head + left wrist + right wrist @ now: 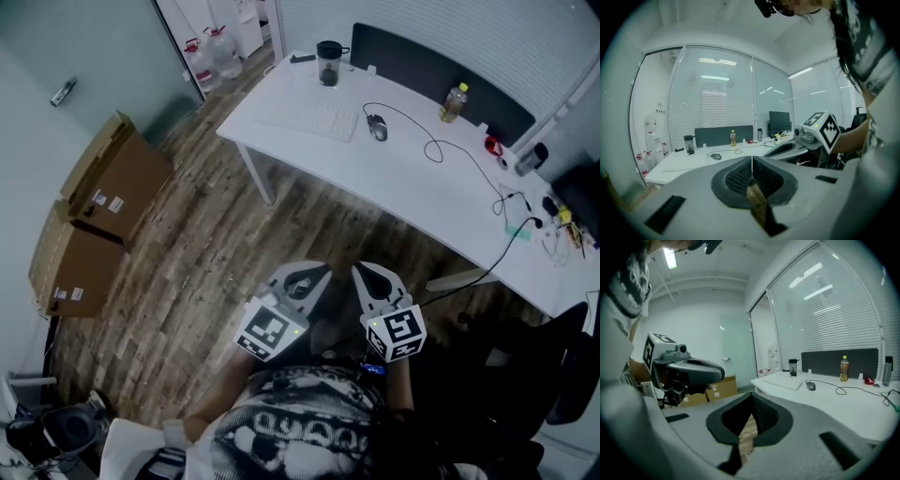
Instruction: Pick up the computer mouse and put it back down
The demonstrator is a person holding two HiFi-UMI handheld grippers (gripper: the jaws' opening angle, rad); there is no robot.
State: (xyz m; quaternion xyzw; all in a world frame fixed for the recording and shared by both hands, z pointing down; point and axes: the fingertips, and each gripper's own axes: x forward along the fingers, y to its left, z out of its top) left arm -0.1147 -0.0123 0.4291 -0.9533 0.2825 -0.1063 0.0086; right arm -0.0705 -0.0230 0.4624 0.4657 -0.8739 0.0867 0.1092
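A grey wired computer mouse (377,127) lies on the white desk (412,178), just right of a white keyboard (314,118). The mouse shows small in the left gripper view (716,156) and in the right gripper view (811,386). Both grippers hang over the wood floor, well short of the desk. My left gripper (302,272) is shut with nothing in it, tips touching (752,158). My right gripper (367,272) is shut and empty too, its tips meeting (751,396). Each gripper sees the other beside it.
A dark tumbler (328,63), a bottle (454,102) and a tangle of cables (525,220) share the desk. Cardboard boxes (98,216) stand along the left wall. Water jugs (211,56) sit by the far wall. A dark chair (525,375) is at my right.
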